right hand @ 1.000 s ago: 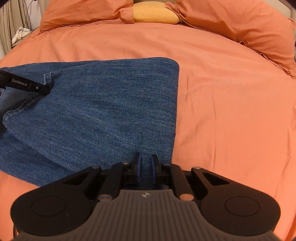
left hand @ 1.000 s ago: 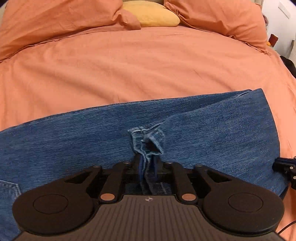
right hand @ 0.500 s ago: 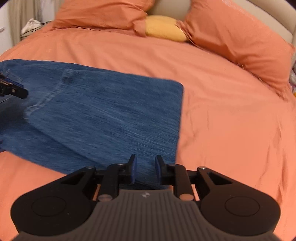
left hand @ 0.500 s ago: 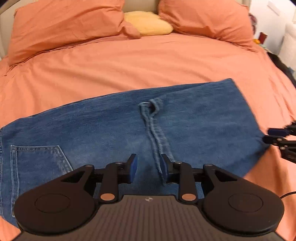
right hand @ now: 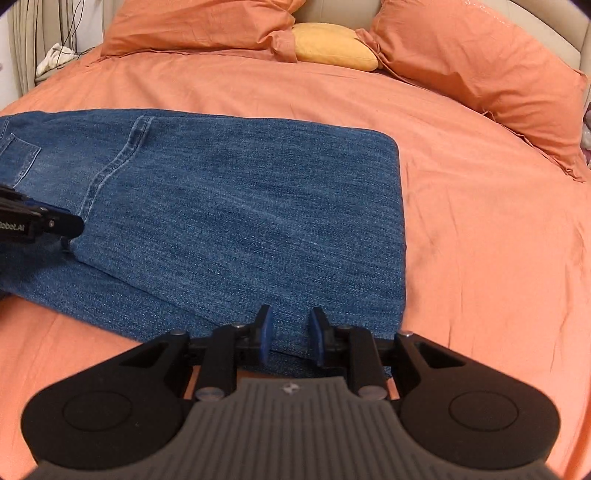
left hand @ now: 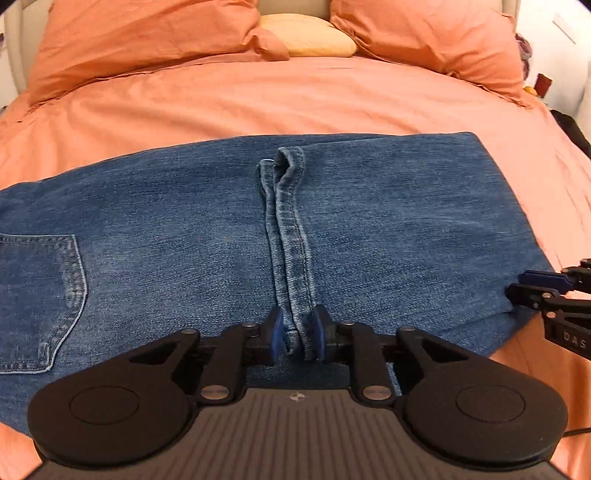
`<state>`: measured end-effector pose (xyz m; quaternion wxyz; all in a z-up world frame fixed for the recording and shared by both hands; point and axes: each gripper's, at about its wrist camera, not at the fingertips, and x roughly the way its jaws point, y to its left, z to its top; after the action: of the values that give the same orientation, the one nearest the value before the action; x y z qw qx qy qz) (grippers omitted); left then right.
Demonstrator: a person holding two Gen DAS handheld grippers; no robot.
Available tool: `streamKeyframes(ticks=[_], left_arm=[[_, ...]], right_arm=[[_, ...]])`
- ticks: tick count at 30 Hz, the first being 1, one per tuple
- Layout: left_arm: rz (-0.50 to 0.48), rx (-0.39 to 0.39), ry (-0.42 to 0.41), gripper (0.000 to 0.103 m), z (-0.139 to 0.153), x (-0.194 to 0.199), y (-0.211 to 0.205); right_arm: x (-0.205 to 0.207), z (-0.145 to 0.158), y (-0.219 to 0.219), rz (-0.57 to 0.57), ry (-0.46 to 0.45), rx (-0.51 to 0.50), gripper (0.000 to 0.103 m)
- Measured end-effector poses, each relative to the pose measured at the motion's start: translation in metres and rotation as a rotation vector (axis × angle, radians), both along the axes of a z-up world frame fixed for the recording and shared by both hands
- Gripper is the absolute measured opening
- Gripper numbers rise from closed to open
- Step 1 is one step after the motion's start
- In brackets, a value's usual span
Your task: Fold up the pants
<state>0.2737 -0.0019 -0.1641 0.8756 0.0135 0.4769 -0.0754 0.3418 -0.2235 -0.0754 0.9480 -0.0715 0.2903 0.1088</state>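
Observation:
Blue jeans lie folded flat on the orange bed; they also show in the right wrist view. The leg hem lies across the middle, and a back pocket shows at the left. My left gripper is open, its pads on either side of the near end of the hem. My right gripper is open over the near right corner of the folded jeans. The right gripper also shows in the left wrist view, at the jeans' right edge.
Orange sheet covers the bed. Two orange pillows and a yellow cushion lie at the head. A curtain and cables stand at the far left. Dark items lie off the bed's right side.
Both grippers opened and let go of the jeans, then drew back a little. The hem that the left gripper held bunched up now lies flat on the jeans.

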Motion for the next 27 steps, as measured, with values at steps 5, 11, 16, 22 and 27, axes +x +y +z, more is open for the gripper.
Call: streamKeyframes(ticks=[5, 11, 16, 22, 27], left_arm=[[0.026, 0.038, -0.057, 0.029, 0.015, -0.019, -0.004], [0.183, -0.044, -0.129, 0.044, 0.036, -0.063, 0.033], [0.3, -0.1, -0.091, 0.045, 0.042, -0.077, 0.078], [0.484, -0.188, -0.106, 0.059, 0.048, -0.092, 0.149], [0.631, -0.242, -0.1, 0.061, 0.042, -0.097, 0.216]], right_arm=[[-0.007, 0.007, 0.004, 0.012, -0.011, -0.063, 0.02], [-0.025, 0.02, -0.039, -0.062, 0.002, 0.158, 0.056], [-0.021, 0.019, -0.08, -0.187, 0.07, 0.38, 0.063], [-0.012, 0.019, -0.091, -0.233, 0.123, 0.505, 0.062], [-0.011, 0.04, -0.049, -0.105, 0.067, 0.319, 0.051]])
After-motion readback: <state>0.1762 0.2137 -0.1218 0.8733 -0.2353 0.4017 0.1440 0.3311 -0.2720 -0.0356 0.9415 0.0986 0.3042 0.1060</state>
